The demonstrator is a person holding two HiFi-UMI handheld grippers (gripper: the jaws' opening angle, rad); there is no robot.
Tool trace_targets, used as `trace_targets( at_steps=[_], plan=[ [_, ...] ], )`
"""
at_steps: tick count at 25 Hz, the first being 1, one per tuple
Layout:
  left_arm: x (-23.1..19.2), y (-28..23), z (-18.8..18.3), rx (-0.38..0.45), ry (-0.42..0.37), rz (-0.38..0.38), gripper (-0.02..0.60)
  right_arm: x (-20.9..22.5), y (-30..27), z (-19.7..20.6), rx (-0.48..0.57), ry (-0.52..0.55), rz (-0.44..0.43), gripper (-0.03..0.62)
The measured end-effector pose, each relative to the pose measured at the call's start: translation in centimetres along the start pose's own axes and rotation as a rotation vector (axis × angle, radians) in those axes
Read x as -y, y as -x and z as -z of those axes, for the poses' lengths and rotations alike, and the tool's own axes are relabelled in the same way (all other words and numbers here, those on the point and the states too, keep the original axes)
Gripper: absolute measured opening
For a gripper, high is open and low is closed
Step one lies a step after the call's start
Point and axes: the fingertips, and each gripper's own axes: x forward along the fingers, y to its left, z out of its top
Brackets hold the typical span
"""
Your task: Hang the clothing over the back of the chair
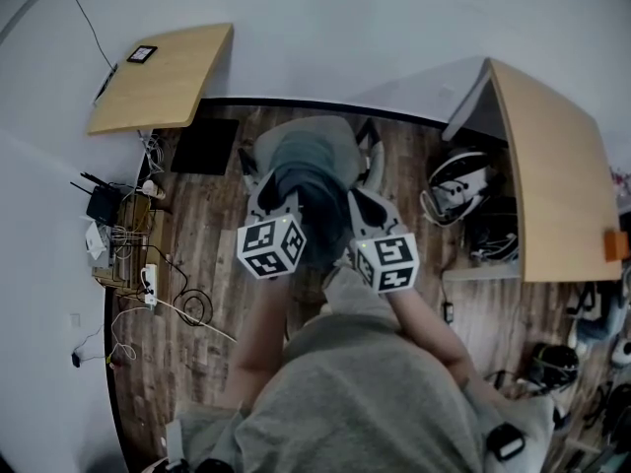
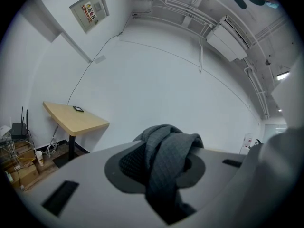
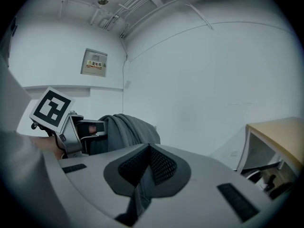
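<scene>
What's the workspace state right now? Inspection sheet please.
Surface: wooden floor; no worktop in use.
Job's things: grey clothing held up by both grippers over the chair; whether it is draped on the chair back yet cannot be told.
Clutter: router and boxes by the left wall; helmet and dark gear under the right desk.
Grippers: left gripper shut on a thick bunch of the clothing; right gripper shut on a thin fold of it.
Cables: power strip and loose leads on the floor at left.
Surroundings: left desk with a small dark device; white walls.
</scene>
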Motion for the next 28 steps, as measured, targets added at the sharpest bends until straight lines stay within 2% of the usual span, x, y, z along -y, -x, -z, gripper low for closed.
trace_targets(
  at_steps=[16,22,28],
  plan=[
    [-2.6,-5.3,2.0,-0.047,0.029,-0.049,0.098,0.5,-5.3,0.0,-0.043,0.024,-0.104,0.0],
    [-3.6,-6.6,2.7,-0.065,0.042,-0.064,0.1,-1.0,-7.0,-0.1,-0.058,0.049,-0.19,0.002],
    [-4.4,-8.0,3.7,-0.09,0.039,-0.074,0.1,-1.3,-8.7,0.9,-0.101,0.061,-0.246,0.128]
  ],
)
